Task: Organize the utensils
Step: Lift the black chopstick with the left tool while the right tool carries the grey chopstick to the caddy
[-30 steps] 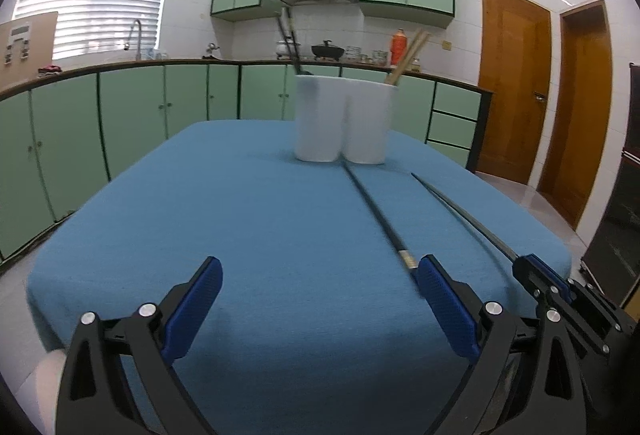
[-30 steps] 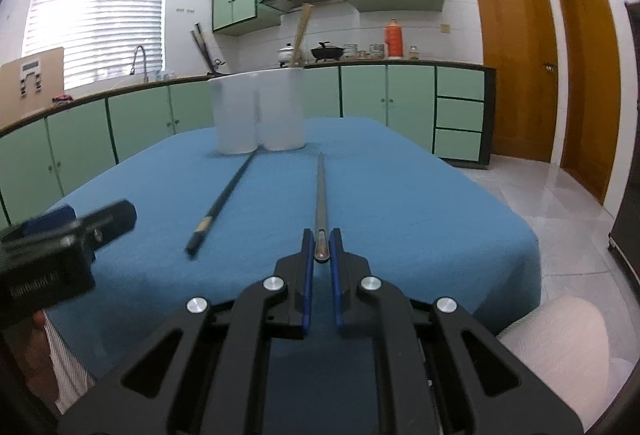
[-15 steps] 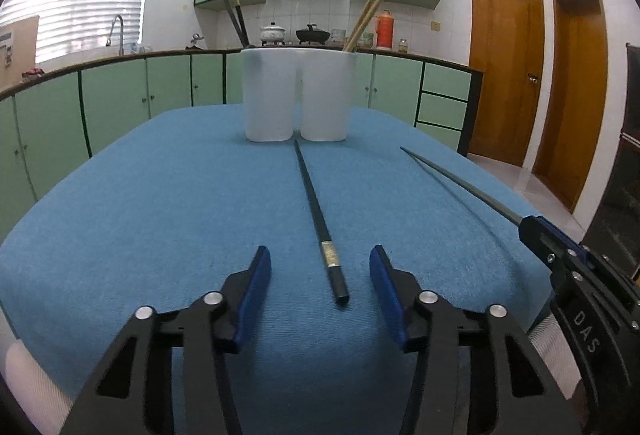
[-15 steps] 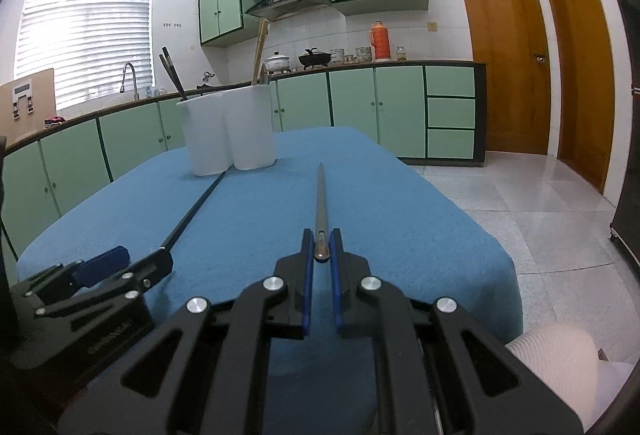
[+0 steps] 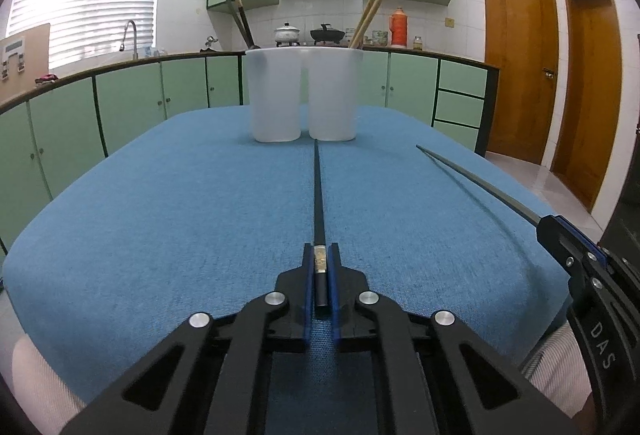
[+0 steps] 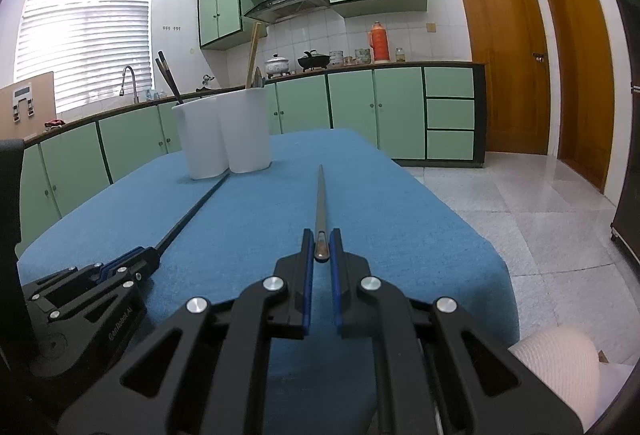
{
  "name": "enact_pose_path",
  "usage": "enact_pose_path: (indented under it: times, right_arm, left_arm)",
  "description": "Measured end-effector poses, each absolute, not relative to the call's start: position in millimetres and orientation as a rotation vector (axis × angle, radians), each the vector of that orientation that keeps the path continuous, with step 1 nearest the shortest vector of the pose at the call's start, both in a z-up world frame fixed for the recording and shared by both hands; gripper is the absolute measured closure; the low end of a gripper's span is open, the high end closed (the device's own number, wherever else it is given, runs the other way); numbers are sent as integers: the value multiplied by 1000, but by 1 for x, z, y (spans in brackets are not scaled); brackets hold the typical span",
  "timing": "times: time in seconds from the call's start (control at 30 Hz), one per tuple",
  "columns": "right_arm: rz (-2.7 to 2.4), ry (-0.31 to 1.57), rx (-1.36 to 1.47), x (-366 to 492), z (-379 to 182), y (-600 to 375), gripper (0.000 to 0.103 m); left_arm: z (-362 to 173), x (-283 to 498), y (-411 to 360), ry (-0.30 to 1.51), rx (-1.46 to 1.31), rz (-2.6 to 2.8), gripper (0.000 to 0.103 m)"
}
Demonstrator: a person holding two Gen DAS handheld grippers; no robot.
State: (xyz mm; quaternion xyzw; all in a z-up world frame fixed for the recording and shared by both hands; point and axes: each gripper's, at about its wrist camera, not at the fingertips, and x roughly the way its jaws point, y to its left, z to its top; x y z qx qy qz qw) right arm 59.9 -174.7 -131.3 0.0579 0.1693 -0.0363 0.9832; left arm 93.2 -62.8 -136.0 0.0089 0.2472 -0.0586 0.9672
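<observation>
My left gripper (image 5: 320,255) is shut on the near end of a black chopstick (image 5: 318,191) that lies along the blue tablecloth (image 5: 180,215) and points at a white two-cup holder (image 5: 304,95). My right gripper (image 6: 321,240) is shut on a second dark chopstick (image 6: 320,195), held just above the cloth. The holder (image 6: 224,135) has dark chopsticks (image 5: 240,15) in its left cup and wooden chopsticks (image 5: 370,11) in its right cup. Each gripper shows in the other's view: the right one (image 5: 560,231) and the left one (image 6: 128,263).
The table's right edge drops to a tiled floor (image 6: 540,215). Green kitchen cabinets (image 5: 132,95) run behind the table. Wooden doors (image 6: 504,55) stand at the right.
My left gripper moved forward over the black chopstick's end and closed on it. My right gripper stayed shut on its chopstick and swung slightly right.
</observation>
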Motion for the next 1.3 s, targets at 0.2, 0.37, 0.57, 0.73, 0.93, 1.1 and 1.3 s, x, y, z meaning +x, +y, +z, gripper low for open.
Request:
enact_pose_path:
  times: [0.2,0.37,0.57,0.73,0.93,1.1,1.3]
  right_arm:
    - [-68,307,108,57,-121,-179,96]
    - [-49,284,117,55,-106,-186,96]
    - [-26,233,117,52,-77,-194,96]
    - [7,192,116,53,-47,-199,96]
    - [47,183,118,59,-11,-202,96]
    - [84,205,119,71,15,-202,96]
    - [138,235,117,86,38,-195,96]
  left_arm:
    - [-124,85,-57,469,16,-113,96]
    - [-103,74,-51,407,15,-117,96]
    - [-73,67,-42,338,3,-130,96]
    - [-44,63,-36,271,-9,-140,96]
    - [-11,65,-27,202,-23,-153,96]
    - [14,71,-20,178,-40,-175,96]
    - [35,81,-12,176,-56,-202,96]
